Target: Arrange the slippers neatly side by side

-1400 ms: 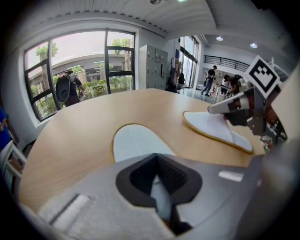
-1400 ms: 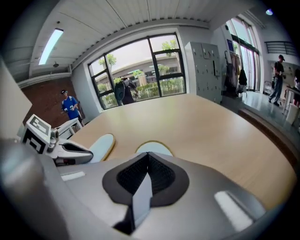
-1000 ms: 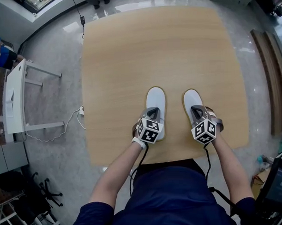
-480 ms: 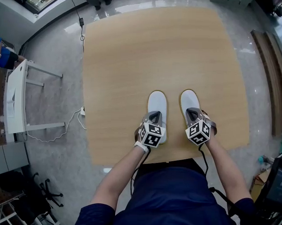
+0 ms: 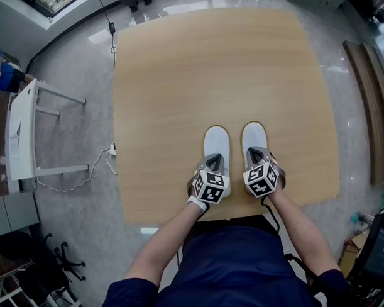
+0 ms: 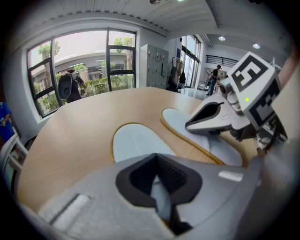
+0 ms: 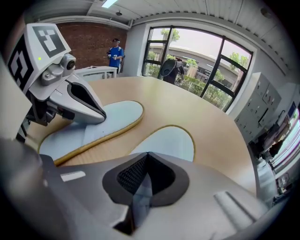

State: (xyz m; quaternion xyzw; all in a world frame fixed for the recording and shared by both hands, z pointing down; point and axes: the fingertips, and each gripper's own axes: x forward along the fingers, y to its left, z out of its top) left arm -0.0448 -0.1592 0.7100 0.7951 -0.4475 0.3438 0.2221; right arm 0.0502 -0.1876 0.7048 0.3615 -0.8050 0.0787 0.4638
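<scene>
Slippers sit side by side on the near part of the wooden table [image 5: 182, 74], a little right of its middle. The left slipper [image 5: 216, 141] and the right slipper [image 5: 254, 136] are both pale blue-white with a thin tan edge. Their toes point to the far side. They lie nearly parallel and just beside each other, with a narrow strip of bare wood between them, so they do not touch. The right slipper's toe reaches slightly farther than the left one's.

The left gripper [image 5: 212, 160] is at the near, heel end of the left slipper. Its own view shows the jaws pressed together with a fold of the slipper's pale material pinched in the gap. The right gripper [image 5: 257, 153] sits at the heel end of the right slipper in the same way, jaws closed on a sliver of that slipper's fabric. The marker cubes [image 5: 211, 186] on both grippers are close together near the table's near edge, with the person's forearms [image 5: 170, 243] reaching in from below.

Each gripper view shows the other gripper lying over the neighbouring slipper's heel.

On the grey floor [image 5: 75, 64] to the left stands a white desk [image 5: 20, 134], and a thin cable [image 5: 91, 171] trails between it and the table. Large windows [image 7: 206, 47] fill the far wall in the right gripper view, where a person in blue [image 7: 115, 53] stands.
</scene>
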